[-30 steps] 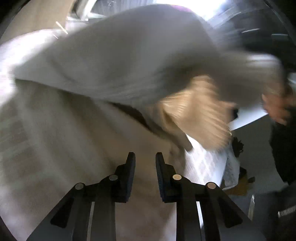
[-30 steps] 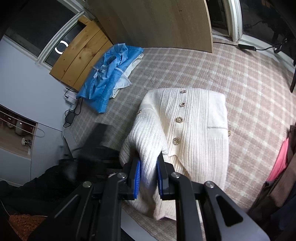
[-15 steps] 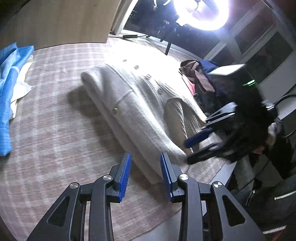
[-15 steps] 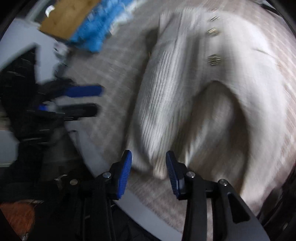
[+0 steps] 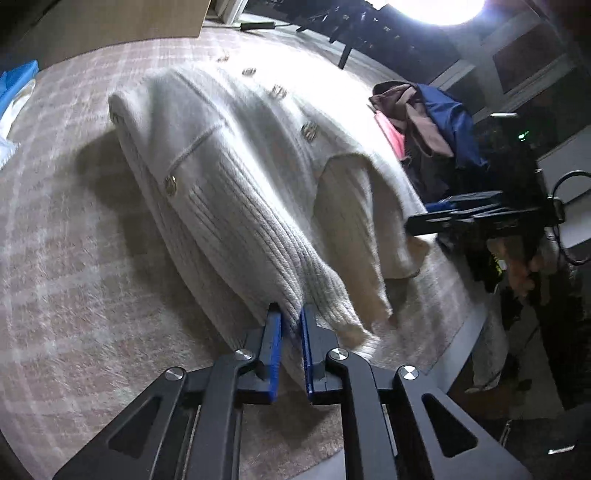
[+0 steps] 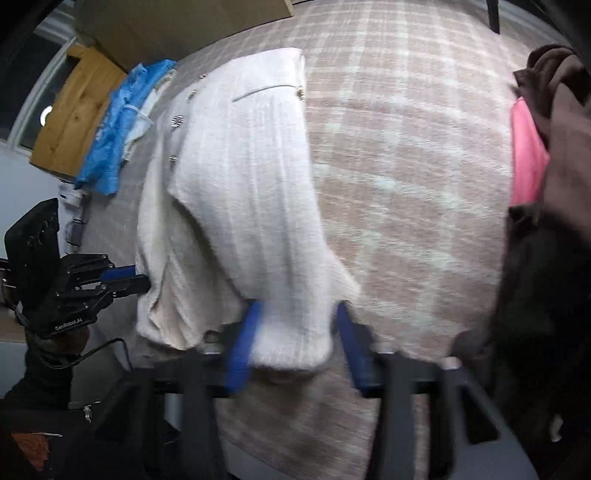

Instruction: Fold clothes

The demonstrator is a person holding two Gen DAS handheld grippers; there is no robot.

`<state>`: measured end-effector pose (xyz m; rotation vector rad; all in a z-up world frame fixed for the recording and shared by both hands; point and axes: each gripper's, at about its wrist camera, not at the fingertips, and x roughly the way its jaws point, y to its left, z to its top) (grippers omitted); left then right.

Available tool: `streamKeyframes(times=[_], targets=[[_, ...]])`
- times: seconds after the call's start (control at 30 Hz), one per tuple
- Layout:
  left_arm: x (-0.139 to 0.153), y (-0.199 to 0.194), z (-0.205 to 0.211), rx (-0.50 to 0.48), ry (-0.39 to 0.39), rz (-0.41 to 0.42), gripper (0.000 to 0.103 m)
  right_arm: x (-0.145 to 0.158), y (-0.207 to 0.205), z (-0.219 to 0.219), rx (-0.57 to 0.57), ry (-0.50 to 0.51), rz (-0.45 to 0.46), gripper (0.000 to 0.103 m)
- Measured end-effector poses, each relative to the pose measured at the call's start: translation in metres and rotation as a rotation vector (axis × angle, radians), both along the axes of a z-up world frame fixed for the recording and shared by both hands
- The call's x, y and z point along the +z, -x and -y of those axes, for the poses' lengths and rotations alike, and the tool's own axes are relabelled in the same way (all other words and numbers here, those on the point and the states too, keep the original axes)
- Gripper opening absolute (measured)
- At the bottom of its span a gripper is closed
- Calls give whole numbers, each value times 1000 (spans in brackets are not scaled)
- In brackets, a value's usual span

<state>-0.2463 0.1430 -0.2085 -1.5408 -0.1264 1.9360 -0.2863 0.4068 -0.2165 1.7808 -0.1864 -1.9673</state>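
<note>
Now my left gripper (image 5: 291, 321) pinches the white cardigan (image 5: 236, 177) hem at six o'clock, my right gripper (image 6: 297, 336) gaping wide around its sleeve.

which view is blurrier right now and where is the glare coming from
Right wrist view is blurrier: the right hand-held gripper and its blue fingers are smeared by motion, as is the checked cloth. Left wrist view is sharper near the left hand-held gripper, but a bright lamp at the top edge washes out the far side of the white cardigan.
</note>
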Motion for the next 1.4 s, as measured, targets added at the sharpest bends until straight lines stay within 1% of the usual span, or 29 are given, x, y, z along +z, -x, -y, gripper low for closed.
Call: streamKeyframes(times=[0.1,0.17,0.2,0.27,0.3,0.33,0.37,0.4,0.43,0.47,0.5,0.53,0.57,0.6,0.63,0.67,0.7,0.77,0.8,0.83,0.87,0.93,0.97,1.03,1.13,1.17,1.23,1.3,1.4], targets=[[28,-4,12,-9,-17,-50,7,25,1,7,16,-24,-47,12],[39,-4,11,-9,-18,-88,7,43,-8,16,45,-12,-61,11],[38,-5,13,-11,-23,-93,7,52,-11,18,52,-3,-63,11],[27,-5,16,-19,-22,-79,7,49,-11,16,63,6,-61,11],[10,-3,12,-15,23,-55,7,39,-13,14,67,-26,-40,11],[-9,-2,9,-8,78,-31,7,21,-13,16,67,-80,-12,11],[-21,-2,9,1,98,-12,8,4,-14,17,67,-132,14,11],[-26,-2,12,31,85,3,12,1,-13,18,72,-137,11,13],[-25,-1,16,57,75,11,17,-1,-11,19,77,-142,8,15],[-21,-1,21,79,65,18,19,-3,-10,20,83,-147,5,20],[-14,-2,26,100,53,17,23,3,-10,21,104,-148,-2,23],[-3,-5,32,123,48,-4,26,16,-10,20,130,-145,-32,29],[4,-7,36,149,44,-20,28,28,-10,19,156,-143,-62,41],[10,-8,38,177,40,-33,33,39,-9,18,171,-143,-103,57],[16,-10,41,205,36,-47,39,50,-6,17,185,-135,-153,64],[19,-10,42,229,27,-49,42,58,-2,16,200,-121,-205,70],[17,-8,40,261,26,-44,45,65,2,16,215,-106,-257,71],[9,-4,31,294,36,-26,45,61,14,19,228,-92,-307,71],[6,-1,25,308,42,-17,45,53,21,20,242,-63,-294,71],[1,2,21,331,51,-9,45,41,29,27,261,-33,-260,71],[-4,4,19,349,48,5,45,30,33,22,272,-9,-222,71],[-11,7,15,382,28,45,45,4,38,15,267,24,-107,71],[-15,8,13,388,8,68,45,-3,40,11,263,50,-82,71],[-21,9,10,392,-2,95,45,-15,43,5,255,102,-31,71],[-30,10,1,383,11,133,45,-25,46,-5,245,196,21,72],[-31,11,-2,376,17,135,46,-26,47,-8,244,233,14,75],[-30,13,-7,360,29,132,49,-27,46,-11,256,270,2,78],[-29,15,-11,348,35,143,51,-26,43,-10,286,275,-12,80],[-28,17,-18,319,59,157,50,-25,37,-5,324,267,-39,82]])
